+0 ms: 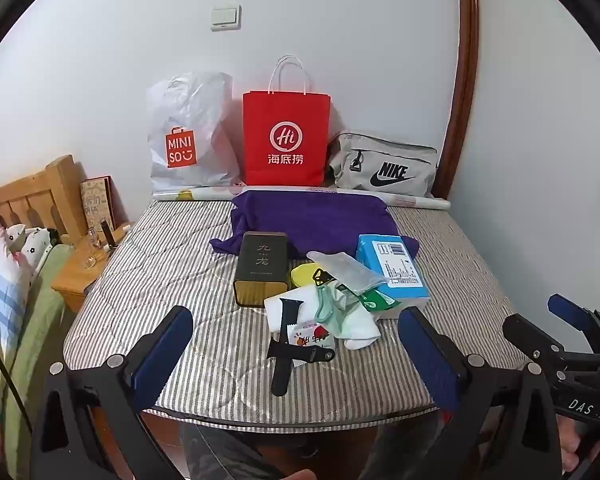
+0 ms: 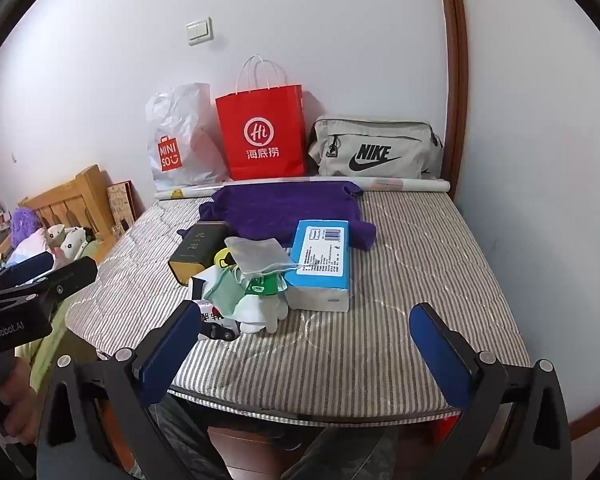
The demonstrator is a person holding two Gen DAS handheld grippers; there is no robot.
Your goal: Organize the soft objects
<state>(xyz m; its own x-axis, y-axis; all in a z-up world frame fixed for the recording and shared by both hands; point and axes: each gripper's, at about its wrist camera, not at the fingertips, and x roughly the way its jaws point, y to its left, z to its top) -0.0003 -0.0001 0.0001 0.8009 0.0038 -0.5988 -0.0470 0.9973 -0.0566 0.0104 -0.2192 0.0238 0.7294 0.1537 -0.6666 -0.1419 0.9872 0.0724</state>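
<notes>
Two tongs are seen, each with its jaws spread wide and nothing between them: the left tongs (image 1: 296,354) hang over the near edge of the mattress (image 1: 452,272), and the right tongs (image 2: 306,344) hang just beside them at the same edge. Three bags are stood against the wall at the far edge: one white plastic bag (image 1: 188,136), one red paper bag (image 1: 286,140) and one grey pouch (image 1: 384,166). One rolled sheet (image 1: 416,201) is laid along the far edge in front of them. One purple towel (image 1: 312,220) is spread just before it. A single heap of small things is gathered in the middle of the mattress: one dark tin (image 1: 262,268), one blue tissue pack (image 1: 396,270), one clear plastic pouch (image 1: 346,272), one yellow round thing (image 1: 302,274), one black watch strap (image 1: 286,344), one small printed packet (image 1: 312,336), and white socks (image 1: 360,328), whose number cannot be told, with a green label on them. The tin touches the towel's near corner; the tissue pack lies partly on the towel. Bare striped mattress is left open to the left and right of the heap and along the near edge. A bed (image 1: 4,280) and one wooden nightstand (image 1: 80,276) are set to the left of the mattress.
</notes>
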